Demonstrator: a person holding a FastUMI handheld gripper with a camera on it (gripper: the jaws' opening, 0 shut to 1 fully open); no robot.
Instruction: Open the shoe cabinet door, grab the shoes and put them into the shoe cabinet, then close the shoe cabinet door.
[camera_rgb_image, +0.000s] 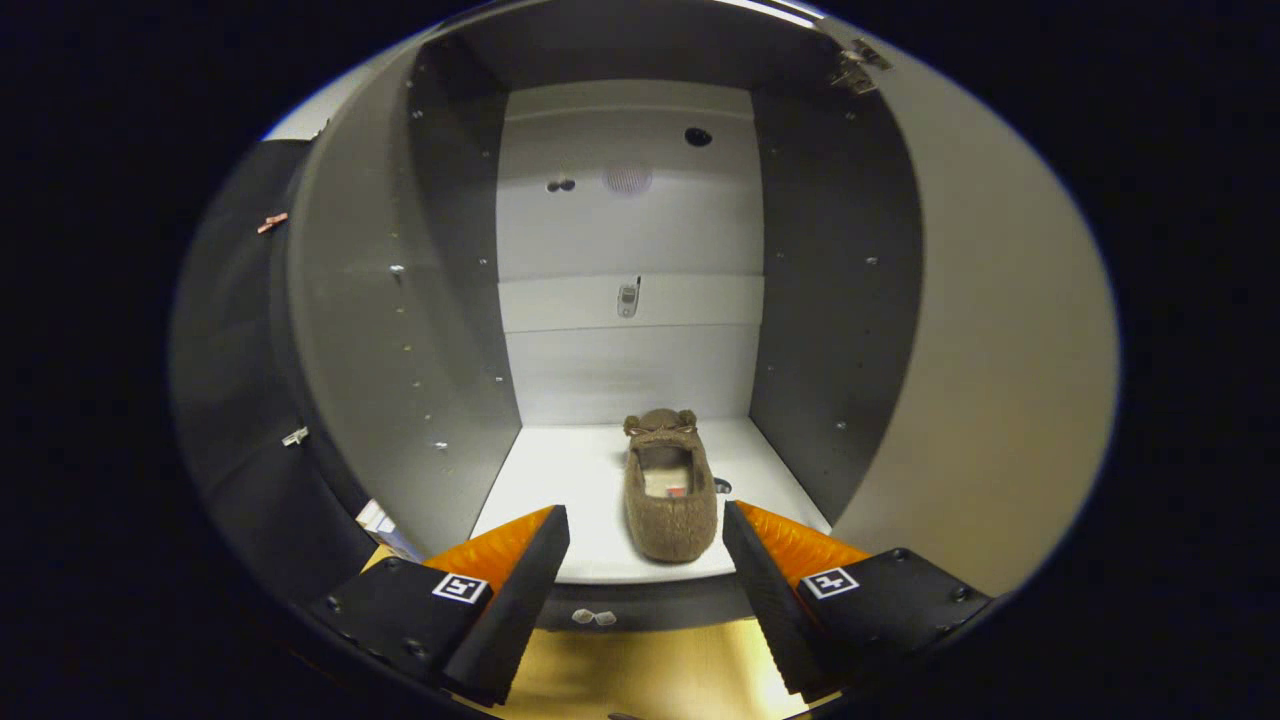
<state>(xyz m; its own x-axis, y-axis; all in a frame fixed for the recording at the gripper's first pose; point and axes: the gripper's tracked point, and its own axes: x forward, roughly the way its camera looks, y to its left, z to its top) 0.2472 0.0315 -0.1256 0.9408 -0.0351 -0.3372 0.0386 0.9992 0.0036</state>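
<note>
The shoe cabinet (630, 350) stands open just ahead of me, its door (1000, 330) swung out to the right. A brown fuzzy slipper (668, 495) with small ears on its toe lies on the cabinet's white bottom shelf (560, 480), toe toward the back wall. My gripper (645, 530) is open in front of the shelf's edge. Its fingers sit either side of the slipper's heel end without touching it.
The cabinet's grey side walls (450, 330) carry rows of shelf-pin holes. Hinges (855, 65) show at the upper right. A wooden floor (640, 670) lies below the fingers. A small box (378, 520) rests by the cabinet's lower left corner.
</note>
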